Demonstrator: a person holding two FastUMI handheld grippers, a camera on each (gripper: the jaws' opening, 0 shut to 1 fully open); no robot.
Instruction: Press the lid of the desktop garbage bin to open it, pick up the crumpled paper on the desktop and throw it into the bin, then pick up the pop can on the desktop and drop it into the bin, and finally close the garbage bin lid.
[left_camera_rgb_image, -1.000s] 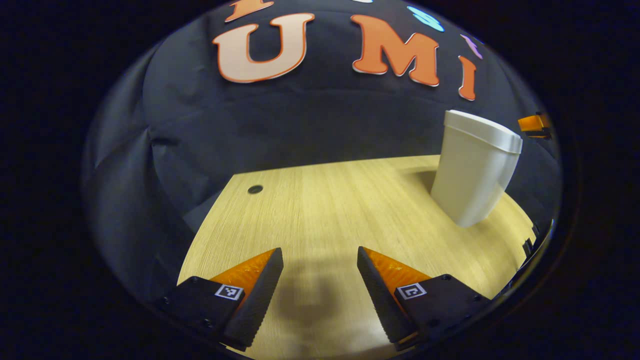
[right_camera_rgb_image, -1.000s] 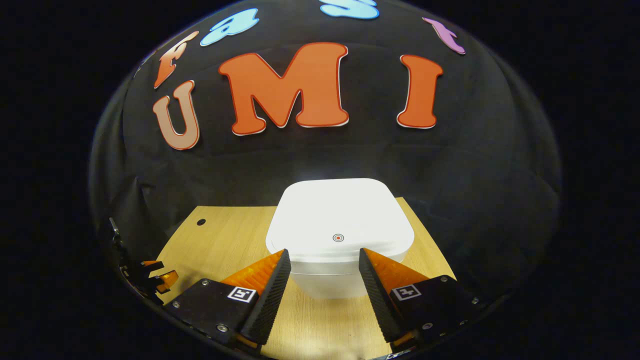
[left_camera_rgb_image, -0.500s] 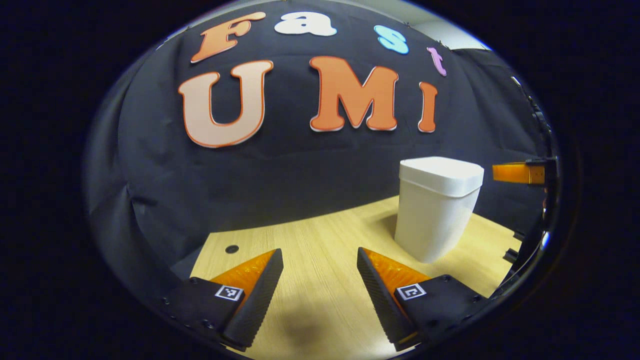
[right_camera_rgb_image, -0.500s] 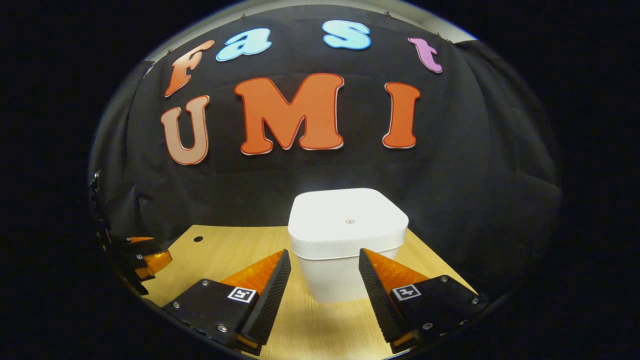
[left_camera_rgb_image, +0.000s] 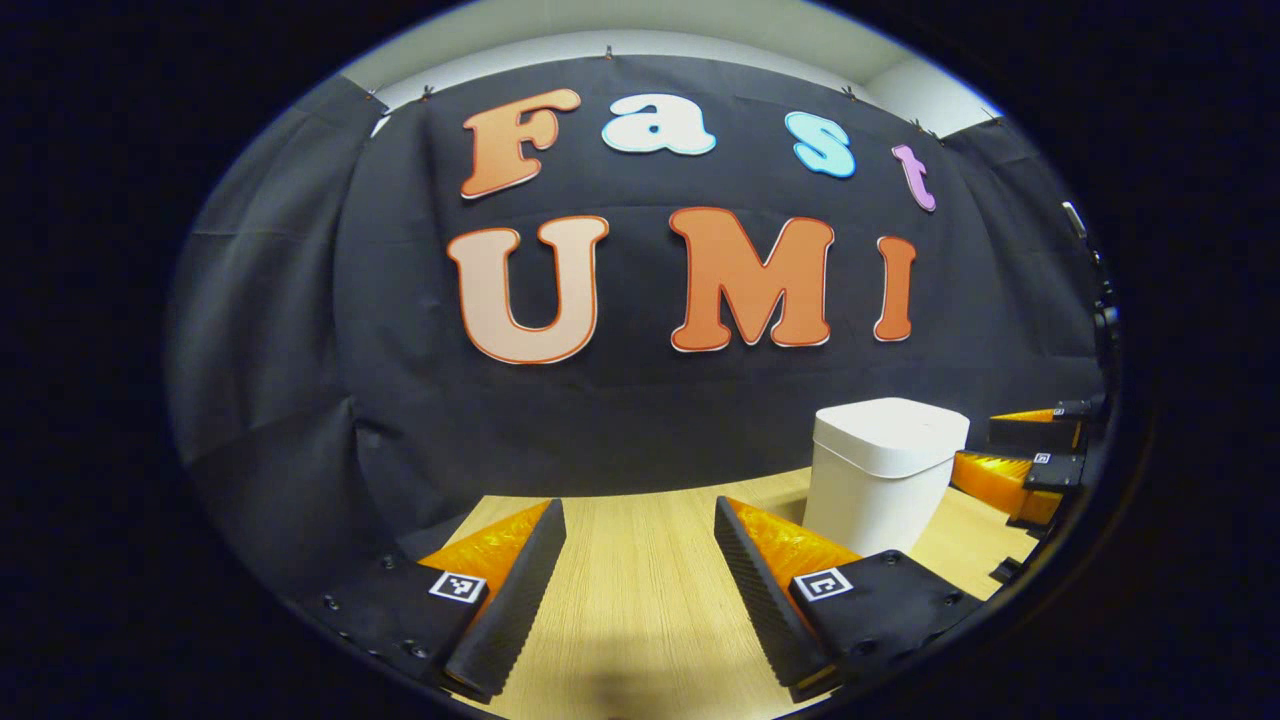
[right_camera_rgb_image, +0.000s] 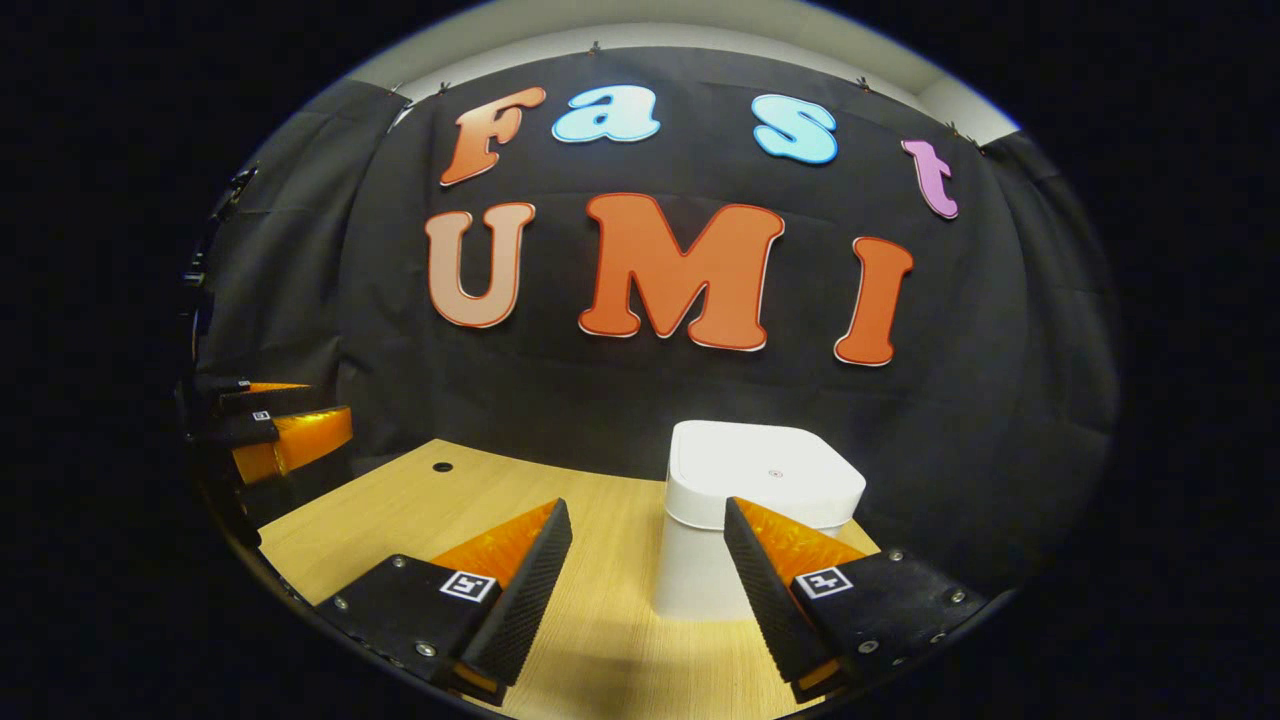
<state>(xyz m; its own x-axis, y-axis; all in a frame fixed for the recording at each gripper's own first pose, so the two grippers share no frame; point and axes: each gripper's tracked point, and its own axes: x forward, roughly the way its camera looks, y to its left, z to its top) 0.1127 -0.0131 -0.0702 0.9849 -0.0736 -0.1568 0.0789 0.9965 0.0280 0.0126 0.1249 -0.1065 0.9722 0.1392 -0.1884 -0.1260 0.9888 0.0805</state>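
The white garbage bin (left_camera_rgb_image: 880, 480) stands on the wooden desk with its lid (right_camera_rgb_image: 765, 470) down flat. In the left gripper view it sits at the right, beyond my left gripper (left_camera_rgb_image: 640, 545), which is open with bare desk between its fingers. In the right gripper view the bin (right_camera_rgb_image: 700, 570) stands just ahead and slightly right of centre, and my right gripper (right_camera_rgb_image: 648, 550) is open in front of it, not touching it. The right gripper (left_camera_rgb_image: 1020, 460) shows at the far right edge of the left gripper view, and the left gripper (right_camera_rgb_image: 270, 440) at the left edge of the right gripper view.
The light wooden desk (right_camera_rgb_image: 430, 510) runs back to the black cloth wall. A small dark hole (right_camera_rgb_image: 441, 467) sits in the desk near its far left corner. Open desk lies to the left of the bin.
Both grippers have drawn back and tilted up, so the bin looks smaller and lower and more wall shows. The lid stays down. Both grippers stay open.
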